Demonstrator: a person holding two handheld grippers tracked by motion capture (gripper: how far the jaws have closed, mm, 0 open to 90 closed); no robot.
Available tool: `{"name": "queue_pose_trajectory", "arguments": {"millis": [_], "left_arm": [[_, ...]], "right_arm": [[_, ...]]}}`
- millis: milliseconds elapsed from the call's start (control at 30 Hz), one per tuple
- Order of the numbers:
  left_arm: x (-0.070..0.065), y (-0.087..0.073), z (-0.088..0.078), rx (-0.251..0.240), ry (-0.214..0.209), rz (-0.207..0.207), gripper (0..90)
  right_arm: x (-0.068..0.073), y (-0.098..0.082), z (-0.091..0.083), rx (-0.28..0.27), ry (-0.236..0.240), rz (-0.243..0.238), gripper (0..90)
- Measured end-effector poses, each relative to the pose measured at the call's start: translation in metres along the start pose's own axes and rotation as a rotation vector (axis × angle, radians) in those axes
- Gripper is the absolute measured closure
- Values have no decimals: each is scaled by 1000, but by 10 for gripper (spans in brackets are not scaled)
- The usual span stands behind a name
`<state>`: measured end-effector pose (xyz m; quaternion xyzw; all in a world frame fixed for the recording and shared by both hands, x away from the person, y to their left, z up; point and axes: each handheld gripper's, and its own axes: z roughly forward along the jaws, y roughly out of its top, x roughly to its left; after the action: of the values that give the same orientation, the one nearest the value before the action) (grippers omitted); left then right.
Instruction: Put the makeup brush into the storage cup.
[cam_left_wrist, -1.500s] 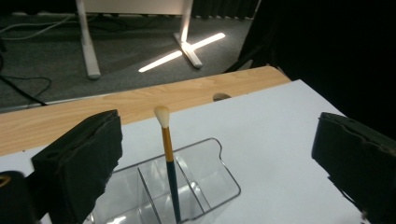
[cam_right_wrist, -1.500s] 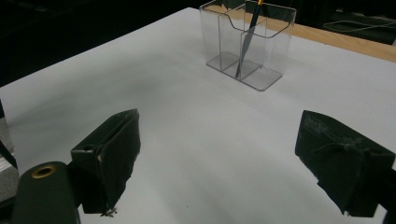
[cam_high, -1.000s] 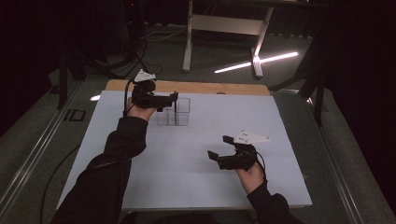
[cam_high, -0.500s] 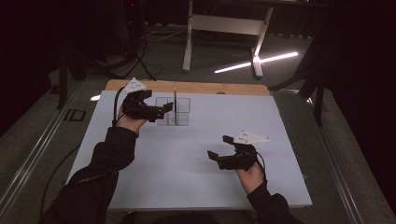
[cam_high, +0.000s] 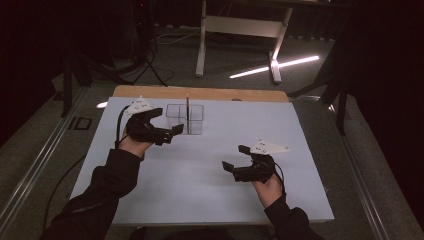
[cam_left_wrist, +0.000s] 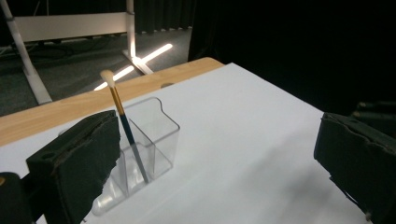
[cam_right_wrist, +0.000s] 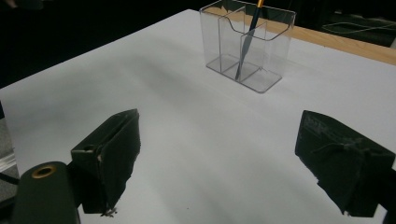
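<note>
Brush (cam_high: 187, 111) stood in the clear holder (cam_high: 185, 119) at the far side of the white table (cam_high: 200, 175), left of centre; bristles up, handle down in a middle compartment, leaning slightly. Long axis near-vertical, so a grab would have to come from the side on the shaft above the rim, or from the top. Left gripper (cam_high: 170, 133) sat just near-left of the holder, jaws spread wide and empty; in the left gripper view the brush (cam_left_wrist: 123, 126) lay just inside the left jaw line, holder (cam_left_wrist: 140, 149) partly behind that jaw. Right gripper (cam_high: 234, 159) hovered over the near-right part of the table, well apart from the holder, jaws also spread, nothing between them; in its view the holder (cam_right_wrist: 250, 44) stood far ahead, centred. Left hand clearly the nearer one. Judged: brush looked placed, left gripper free of it.
</note>
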<state>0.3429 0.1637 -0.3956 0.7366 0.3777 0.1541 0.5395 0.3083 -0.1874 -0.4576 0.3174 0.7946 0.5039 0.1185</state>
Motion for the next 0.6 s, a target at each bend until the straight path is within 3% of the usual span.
{"name": "queue_pose_trajectory", "arguments": {"millis": [233, 400, 600], "left_arm": [[-7, -16, -8, 6, -18, 8, 8], [-14, -28, -12, -13, -56, -4, 8], [-22, -41, -13, 2, -89, 1, 8]], "right_arm": [[0, 0, 0, -2, 1, 0, 138], [0, 0, -1, -6, -3, 2, 138], [0, 0, -1, -7, -3, 2, 138]]}}
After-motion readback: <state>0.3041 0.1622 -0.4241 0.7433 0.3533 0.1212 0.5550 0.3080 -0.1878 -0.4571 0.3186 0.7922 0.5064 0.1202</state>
